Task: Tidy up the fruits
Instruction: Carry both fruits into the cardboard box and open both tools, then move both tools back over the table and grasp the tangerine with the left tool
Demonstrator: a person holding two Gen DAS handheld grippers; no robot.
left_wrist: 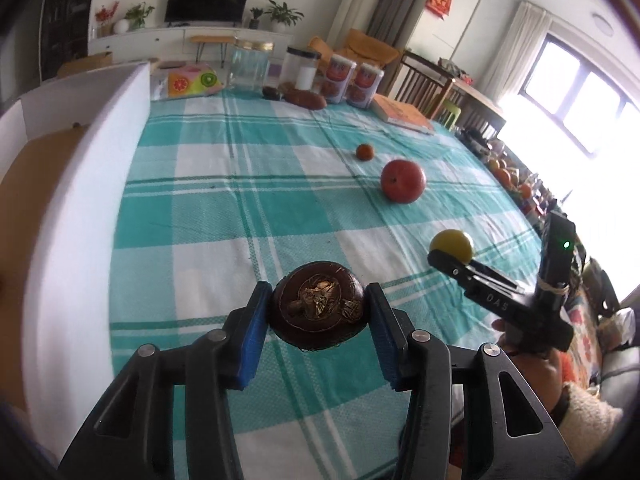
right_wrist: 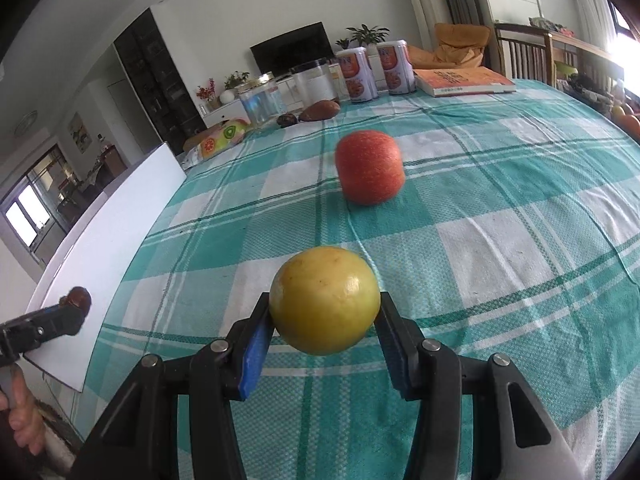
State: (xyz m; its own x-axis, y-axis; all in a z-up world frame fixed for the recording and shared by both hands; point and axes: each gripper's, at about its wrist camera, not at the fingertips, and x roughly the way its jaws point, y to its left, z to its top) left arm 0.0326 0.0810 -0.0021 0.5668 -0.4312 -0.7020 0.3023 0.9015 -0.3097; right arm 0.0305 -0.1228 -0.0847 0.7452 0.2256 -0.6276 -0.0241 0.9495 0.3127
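Fruits: five visible, two lifted clear of the checked tablecloth (left_wrist: 224, 208), three resting on it.

Left gripper (left_wrist: 318, 316): blue pads (left_wrist: 251, 336) pressed on both sides of a dark brown round fruit (left_wrist: 318, 312), papery end facing the camera. Held above the cloth, just beside the white box wall (left_wrist: 88, 168) at the table's left edge. From the right wrist view, same fruit (right_wrist: 77, 298) seen against that white wall (right_wrist: 116, 240), fingers clamped, hand (right_wrist: 22, 420) below.

Right gripper (right_wrist: 324, 320): narrowed onto a yellow round fruit (right_wrist: 325, 300), pads (right_wrist: 256, 352) touching its sides, fruit raised off the cloth (right_wrist: 500, 240). From the left wrist view, yellow fruit (left_wrist: 452, 245) at the tip of the right gripper (left_wrist: 450, 262).

Beyond: red apple (right_wrist: 370, 166) on the cloth, well apart from both grippers. Small orange-red fruit (left_wrist: 365, 152) farther back, near the apple (left_wrist: 403, 181).

Far edge of table: glass jar (left_wrist: 249, 65), plastic jar (left_wrist: 301, 68), two cans (left_wrist: 352, 80), brown oblong item (left_wrist: 306, 99), orange book (left_wrist: 402, 114), fruit-print pouch (left_wrist: 192, 80).
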